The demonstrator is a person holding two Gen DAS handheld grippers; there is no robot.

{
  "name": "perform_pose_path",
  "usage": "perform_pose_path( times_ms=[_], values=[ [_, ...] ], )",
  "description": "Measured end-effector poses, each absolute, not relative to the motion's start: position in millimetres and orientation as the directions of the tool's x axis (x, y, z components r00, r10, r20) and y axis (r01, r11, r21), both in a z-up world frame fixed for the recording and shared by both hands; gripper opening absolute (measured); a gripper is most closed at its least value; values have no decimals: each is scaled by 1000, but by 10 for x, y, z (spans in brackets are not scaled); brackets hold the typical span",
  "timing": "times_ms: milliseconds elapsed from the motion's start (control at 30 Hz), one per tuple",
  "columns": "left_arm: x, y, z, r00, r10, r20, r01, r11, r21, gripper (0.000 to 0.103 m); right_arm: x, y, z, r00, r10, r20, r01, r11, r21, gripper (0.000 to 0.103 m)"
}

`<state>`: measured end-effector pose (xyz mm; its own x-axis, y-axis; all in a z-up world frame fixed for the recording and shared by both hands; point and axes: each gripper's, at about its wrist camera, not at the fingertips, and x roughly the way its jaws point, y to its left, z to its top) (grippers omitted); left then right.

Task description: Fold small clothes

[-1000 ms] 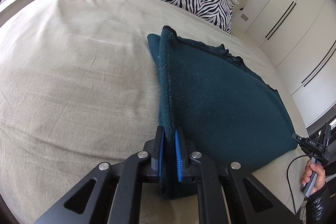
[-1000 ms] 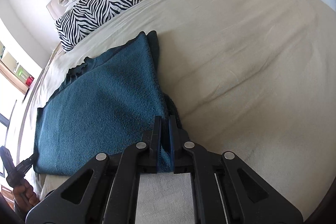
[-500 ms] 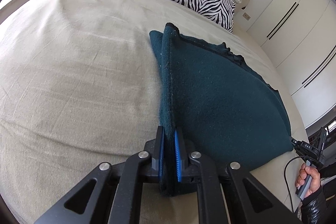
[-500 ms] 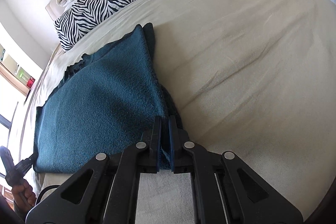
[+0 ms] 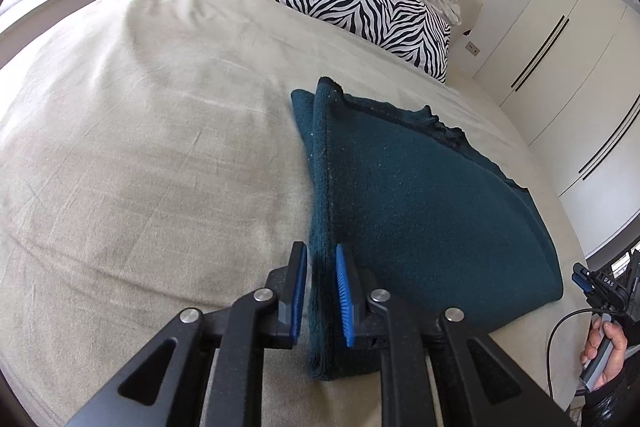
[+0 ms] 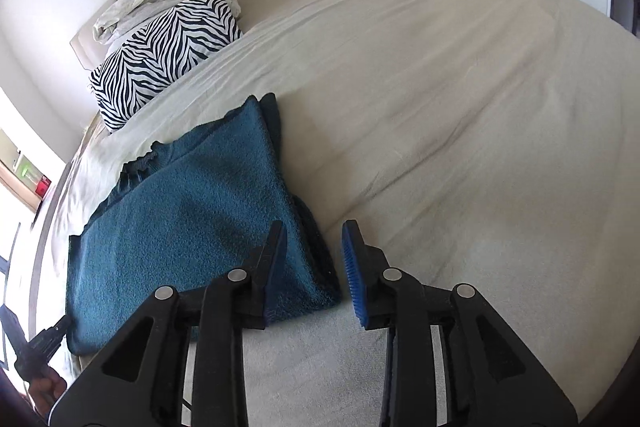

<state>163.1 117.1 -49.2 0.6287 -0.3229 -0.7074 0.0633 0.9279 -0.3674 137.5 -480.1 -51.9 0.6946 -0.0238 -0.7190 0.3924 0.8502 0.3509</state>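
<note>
Fuzzy teal folded cloth (image 5: 420,211), wedge-shaped

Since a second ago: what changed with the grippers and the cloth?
Both grippers are letting go. The right gripper jaws have parted and are opening, clear of the cloth corner. The left gripper jaws are opening; the edge is still between them. Cloth stays folded on the bed; pillow unmoved.

White "DAS" on the right gripper (image 5: 600,285) body
</note>
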Motion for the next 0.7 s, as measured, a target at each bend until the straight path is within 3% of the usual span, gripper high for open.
perform_pose_path(
  times_ms=[67,133,200,333,467,633,700],
  values=[
    [1619,1132,-311,674,-288,-680,80,944,-321,24,1494,-4743,-381,726,24,-687,338,858,387,28],
    [1662,1032,-157,705,-256,-661,98,959,-267,57,1727,-4611,-299,735,115,-668,259,863,433,28],
    [1738,869,-67,724,-244,-645,131,967,-218,71,2045,-4421,-304,714,251,-653,166,846,507,28],
    [2030,436,-220,671,-257,-696,236,963,-128,73,2702,-3824,-400,641,454,-619,14,799,601,28],
    [2220,352,-550,623,-240,-744,225,967,-124,73,3187,-3199,-578,563,591,-577,-102,743,662,28],
    [2163,357,-653,634,-222,-741,236,968,-88,73,3617,-3109,-1085,530,598,-601,2,707,707,28],
    [2185,405,-672,629,-241,-739,228,966,-121,73,3643,-3364,-1209,570,623,-536,38,632,774,24]
  ],
)
